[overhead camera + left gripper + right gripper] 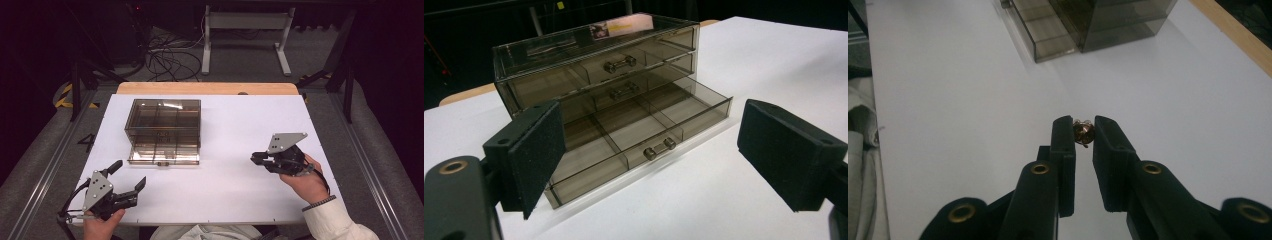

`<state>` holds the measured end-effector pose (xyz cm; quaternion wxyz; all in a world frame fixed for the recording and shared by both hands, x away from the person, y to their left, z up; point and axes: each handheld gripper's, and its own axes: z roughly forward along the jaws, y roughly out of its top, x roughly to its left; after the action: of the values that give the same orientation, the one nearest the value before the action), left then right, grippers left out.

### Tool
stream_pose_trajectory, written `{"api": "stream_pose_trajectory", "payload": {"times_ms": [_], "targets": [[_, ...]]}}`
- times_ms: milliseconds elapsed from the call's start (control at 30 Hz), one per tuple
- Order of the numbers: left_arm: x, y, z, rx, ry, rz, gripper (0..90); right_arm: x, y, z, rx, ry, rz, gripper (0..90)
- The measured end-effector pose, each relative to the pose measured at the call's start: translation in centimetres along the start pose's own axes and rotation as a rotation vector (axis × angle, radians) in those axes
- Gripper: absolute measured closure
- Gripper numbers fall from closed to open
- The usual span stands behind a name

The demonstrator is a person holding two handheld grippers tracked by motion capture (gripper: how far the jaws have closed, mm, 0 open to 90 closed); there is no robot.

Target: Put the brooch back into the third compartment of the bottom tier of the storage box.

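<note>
A white table (225,150) with a wooden far edge stands in a dark room, with cables and a pale frame on the floor beyond it. At the near left corner the left gripper (131,177) hovers with its jaws wide apart and nothing between them; in the left gripper view its pads frame the drawer box. That smoky transparent drawer box (163,131) sits left of centre, further up the table, with three drawers; the bottom drawer (634,137) is pulled out and its compartments look bare. To the right, well apart from the box, the right gripper (254,158) is clamped on a small brownish metallic object (1083,132) at its tips. What this object is cannot be made out; the jaws cover its sides.
</note>
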<state>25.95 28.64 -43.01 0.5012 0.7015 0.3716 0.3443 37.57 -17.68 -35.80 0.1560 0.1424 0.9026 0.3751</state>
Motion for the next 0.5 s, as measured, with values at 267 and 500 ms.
{"api": "stream_pose_trajectory", "payload": {"times_ms": [267,500], "targets": [[0.1,0.0,0.0,0.000,-0.001,0.001,12.8,0.1,2.0,1.4,-0.044,0.018,-0.001,80.1],[0.0,0.0,0.0,-0.001,-0.004,0.003,12.8,-0.1,3.3,2.9,-0.078,0.032,0.019,80.1]]}}
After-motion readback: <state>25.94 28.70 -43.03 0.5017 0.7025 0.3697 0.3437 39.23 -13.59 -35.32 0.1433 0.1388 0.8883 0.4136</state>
